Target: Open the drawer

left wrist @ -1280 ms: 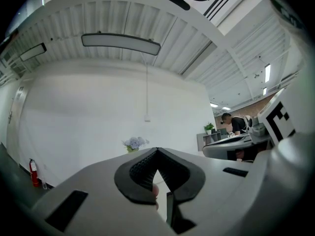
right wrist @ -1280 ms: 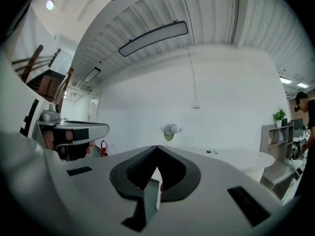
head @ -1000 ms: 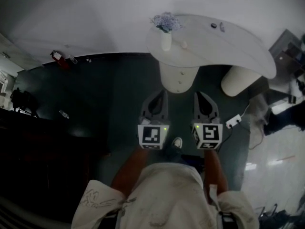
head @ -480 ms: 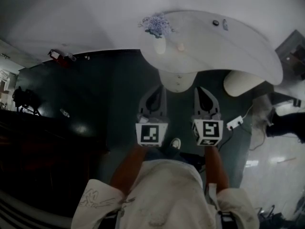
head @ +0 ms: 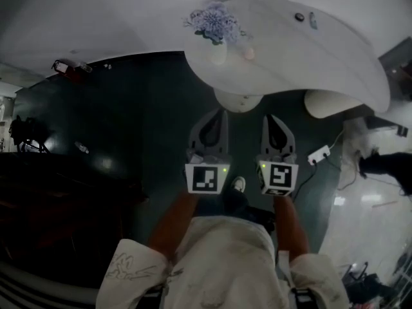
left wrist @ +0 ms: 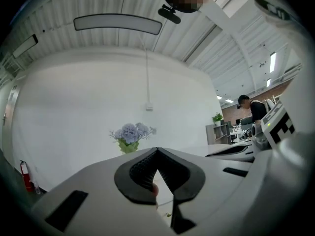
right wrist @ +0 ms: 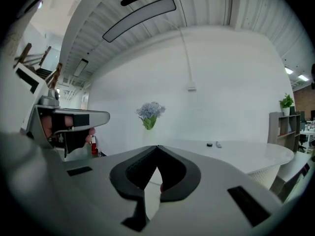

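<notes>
The drawer pedestal [head: 238,100] is a white rounded column with small knobs, standing under the curved white desk [head: 309,56]. My left gripper [head: 222,112] points at it from just short of its front, jaws shut with nothing held. Beside it, my right gripper [head: 268,118] is also shut and empty, aimed just right of the pedestal. In the left gripper view the tips of the left gripper [left wrist: 157,150] meet, and a small drawer knob [left wrist: 169,214] shows below them. The right gripper [right wrist: 157,146] has its tips together in its own view, level with the desk top [right wrist: 236,149].
A vase of pale blue flowers [head: 212,24] stands on the desk's left end, with two small items [head: 299,17] further right. A second white pedestal [head: 331,102] holds up the desk's right side. A power strip [head: 320,153] and cable lie on the dark floor. A fire extinguisher [head: 64,66] stands by the wall.
Both grippers have moved forward toward the pedestal, side by side and a little lower. The desk now fills more of the head view. The jaws stayed shut.
</notes>
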`<act>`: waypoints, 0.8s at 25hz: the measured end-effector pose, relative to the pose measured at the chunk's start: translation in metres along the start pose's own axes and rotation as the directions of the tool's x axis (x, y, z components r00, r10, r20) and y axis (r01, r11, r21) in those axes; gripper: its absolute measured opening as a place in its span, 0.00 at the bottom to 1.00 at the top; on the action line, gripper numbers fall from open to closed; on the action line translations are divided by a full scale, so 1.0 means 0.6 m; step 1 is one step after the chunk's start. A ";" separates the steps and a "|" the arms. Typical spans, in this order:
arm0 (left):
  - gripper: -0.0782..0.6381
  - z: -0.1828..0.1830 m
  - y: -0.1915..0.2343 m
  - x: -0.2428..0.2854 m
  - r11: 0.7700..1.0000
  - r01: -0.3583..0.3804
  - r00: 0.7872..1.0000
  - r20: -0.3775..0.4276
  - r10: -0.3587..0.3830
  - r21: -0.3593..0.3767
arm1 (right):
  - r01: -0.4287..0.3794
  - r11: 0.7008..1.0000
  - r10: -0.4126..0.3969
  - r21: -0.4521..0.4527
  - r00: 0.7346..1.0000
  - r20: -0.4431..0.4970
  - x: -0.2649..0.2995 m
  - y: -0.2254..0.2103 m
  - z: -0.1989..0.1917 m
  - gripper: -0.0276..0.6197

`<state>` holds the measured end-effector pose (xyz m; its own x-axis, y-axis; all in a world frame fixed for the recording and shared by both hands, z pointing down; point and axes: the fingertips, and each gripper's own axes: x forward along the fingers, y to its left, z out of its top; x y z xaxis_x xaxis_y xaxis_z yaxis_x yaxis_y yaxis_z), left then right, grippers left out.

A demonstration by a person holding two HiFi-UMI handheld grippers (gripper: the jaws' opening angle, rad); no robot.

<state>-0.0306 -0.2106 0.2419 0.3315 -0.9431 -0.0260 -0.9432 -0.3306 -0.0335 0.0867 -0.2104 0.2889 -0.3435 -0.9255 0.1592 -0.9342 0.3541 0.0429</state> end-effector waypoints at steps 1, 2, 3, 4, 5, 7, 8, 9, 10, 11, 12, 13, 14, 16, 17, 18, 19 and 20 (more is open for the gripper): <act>0.10 -0.012 0.006 0.006 1.000 0.008 1.000 -0.006 -0.008 -0.002 | 0.012 1.000 -0.012 -0.004 1.000 -0.012 0.010 0.003 -0.014 0.05; 0.10 -0.024 0.012 0.012 1.000 0.011 1.000 -0.012 -0.012 -0.019 | 0.022 1.000 -0.022 -0.009 0.999 -0.023 0.021 0.007 -0.029 0.05; 0.10 -0.037 0.019 0.017 0.999 0.011 1.000 -0.021 -0.012 -0.042 | 0.030 0.999 -0.030 -0.013 0.999 -0.035 0.032 0.010 -0.044 0.05; 0.10 -0.051 0.025 0.023 0.998 0.011 0.999 -0.031 -0.013 -0.059 | 0.036 0.999 -0.036 -0.016 0.998 -0.045 0.043 0.013 -0.058 0.05; 0.10 -0.066 0.031 0.028 0.998 0.012 0.999 -0.044 -0.015 -0.066 | 0.042 0.999 -0.043 -0.015 0.998 -0.050 0.054 0.015 -0.072 0.05; 0.10 -0.102 0.041 0.040 0.997 0.016 0.997 -0.072 -0.021 -0.070 | 0.059 0.998 -0.059 -0.008 0.997 -0.052 0.075 0.014 -0.099 0.05; 0.10 -0.121 0.046 0.046 0.997 0.017 0.996 -0.085 -0.023 -0.073 | 0.068 0.998 -0.068 -0.005 0.996 -0.051 0.085 0.012 -0.113 0.05; 0.10 -0.140 0.051 0.051 0.997 0.016 0.995 -0.095 -0.023 -0.076 | 0.076 0.997 -0.076 -0.002 0.996 -0.048 0.095 0.010 -0.127 0.05; 0.10 -0.159 0.056 0.055 0.997 0.014 0.994 -0.103 -0.022 -0.080 | 0.084 0.997 -0.083 0.000 0.996 -0.042 0.104 0.010 -0.140 0.05; 0.10 -0.177 0.061 0.058 0.997 0.016 0.994 -0.110 -0.024 -0.075 | 0.090 0.996 -0.090 0.001 0.995 -0.034 0.111 0.010 -0.153 0.05; 0.10 -0.195 0.064 0.060 0.998 0.020 0.993 -0.117 -0.028 -0.067 | 0.097 0.995 -0.097 -0.001 0.995 -0.026 0.117 0.011 -0.167 0.05; 0.10 -0.213 0.067 0.063 0.998 0.023 0.992 -0.121 -0.030 -0.064 | 0.103 0.995 -0.103 -0.005 0.994 -0.021 0.123 0.011 -0.182 0.05; 0.10 -0.230 0.068 0.065 0.998 0.023 0.992 -0.123 -0.031 -0.066 | 0.107 0.994 -0.107 -0.009 0.994 -0.018 0.130 0.011 -0.199 0.05; 0.10 -0.267 0.067 0.069 0.997 0.027 0.991 -0.128 -0.036 -0.067 | 0.108 0.994 -0.108 -0.015 0.994 -0.023 0.146 0.013 -0.236 0.05; 0.10 -0.288 0.065 0.071 0.998 0.034 0.991 -0.131 -0.041 -0.059 | 0.107 0.994 -0.108 -0.017 0.994 -0.030 0.154 0.013 -0.258 0.05; 0.10 -0.310 0.062 0.074 0.998 0.042 0.990 -0.135 -0.049 -0.049 | 0.107 0.994 -0.107 -0.020 0.993 -0.040 0.162 0.012 -0.281 0.05; 0.10 -0.334 0.057 0.075 0.998 0.052 0.988 -0.143 -0.058 -0.042 | 0.107 0.994 -0.109 -0.024 0.993 -0.049 0.169 0.010 -0.305 0.05; 0.10 -0.358 0.052 0.074 0.997 0.061 0.986 -0.155 -0.067 -0.042 | 0.111 0.993 -0.112 -0.025 0.992 -0.057 0.175 0.009 -0.326 0.05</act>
<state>-0.0505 -0.2707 0.4544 0.3862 -0.9130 0.1313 -0.9213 -0.3887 0.0073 0.0646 -0.2797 0.4987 -0.2304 -0.9503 0.2095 -0.9638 0.2525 0.0853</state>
